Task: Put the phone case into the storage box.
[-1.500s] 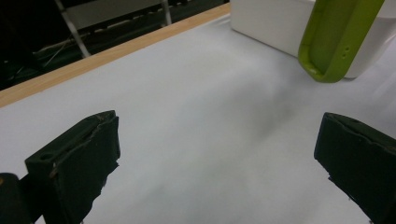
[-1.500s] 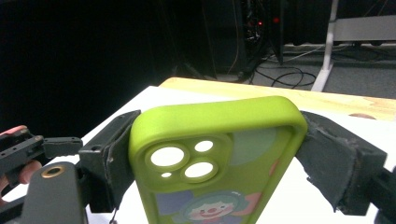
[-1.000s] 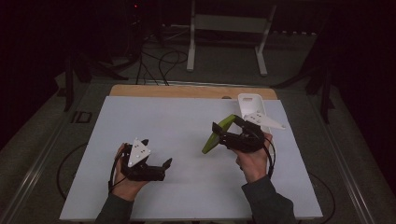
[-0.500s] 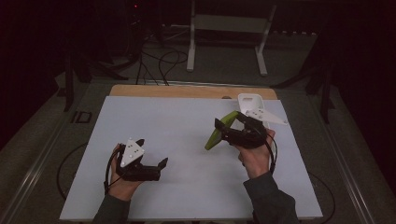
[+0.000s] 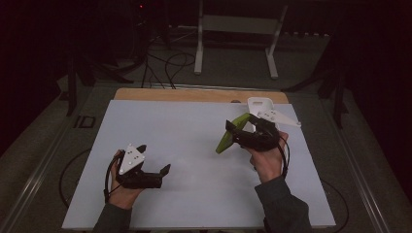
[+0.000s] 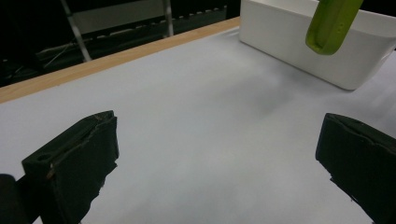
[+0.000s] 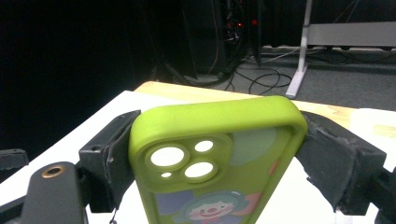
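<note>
A lime-green phone case (image 5: 229,137) with a cartoon clown print (image 7: 215,154) is held above the white tabletop (image 5: 194,131) at the right. My right gripper (image 5: 236,133) is shut on it, one black jaw on each long edge, camera cutouts facing the right gripper view. In that view the right gripper (image 7: 219,161) holds the case upright. My left gripper (image 5: 154,159) rests low at the front left, jaws wide apart and nothing between them. In the left gripper view the left gripper (image 6: 217,163) points across bare tabletop toward the case (image 6: 332,23).
A white rectangular bin (image 5: 259,104) stands at the back right, just behind my right hand; it is also the white bin (image 6: 327,51) under the hanging case. A wooden strip (image 5: 194,94) borders the table's far edge. Metal stand legs (image 5: 199,43) and cables lie on the floor beyond.
The right gripper has carried the case slightly up and away from the person. The left gripper has shifted a little to the left, still open.
</note>
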### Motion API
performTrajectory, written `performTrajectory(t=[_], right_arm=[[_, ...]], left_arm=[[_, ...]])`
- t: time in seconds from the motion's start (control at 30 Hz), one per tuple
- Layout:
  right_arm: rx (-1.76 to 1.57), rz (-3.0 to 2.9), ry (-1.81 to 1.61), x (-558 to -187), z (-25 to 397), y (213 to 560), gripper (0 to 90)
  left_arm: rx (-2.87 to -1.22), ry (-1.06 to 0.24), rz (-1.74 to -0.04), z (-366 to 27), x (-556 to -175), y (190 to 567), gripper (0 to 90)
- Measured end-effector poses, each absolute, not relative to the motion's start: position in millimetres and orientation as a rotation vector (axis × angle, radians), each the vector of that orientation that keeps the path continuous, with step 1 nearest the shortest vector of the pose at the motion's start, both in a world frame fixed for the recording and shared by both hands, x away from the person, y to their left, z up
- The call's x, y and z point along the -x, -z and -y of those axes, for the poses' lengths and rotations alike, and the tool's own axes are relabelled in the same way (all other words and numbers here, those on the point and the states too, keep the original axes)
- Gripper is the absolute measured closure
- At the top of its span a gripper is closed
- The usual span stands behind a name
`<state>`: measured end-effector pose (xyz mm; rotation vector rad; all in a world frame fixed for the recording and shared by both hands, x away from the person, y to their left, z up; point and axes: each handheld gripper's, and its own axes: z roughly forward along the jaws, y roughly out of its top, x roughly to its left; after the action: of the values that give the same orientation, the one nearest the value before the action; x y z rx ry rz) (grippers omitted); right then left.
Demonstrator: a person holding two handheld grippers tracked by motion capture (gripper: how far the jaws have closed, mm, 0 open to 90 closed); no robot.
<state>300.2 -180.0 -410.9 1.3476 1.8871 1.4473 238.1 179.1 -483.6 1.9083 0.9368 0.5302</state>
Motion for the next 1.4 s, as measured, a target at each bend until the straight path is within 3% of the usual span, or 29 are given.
performTrajectory(t=[1.4], right_arm=[[-1.355,-1.849,-1.352,-320,192,398,17.2]], left_arm=[[-1.866,-0.582,-0.966,-230,-214,511,0.0]])
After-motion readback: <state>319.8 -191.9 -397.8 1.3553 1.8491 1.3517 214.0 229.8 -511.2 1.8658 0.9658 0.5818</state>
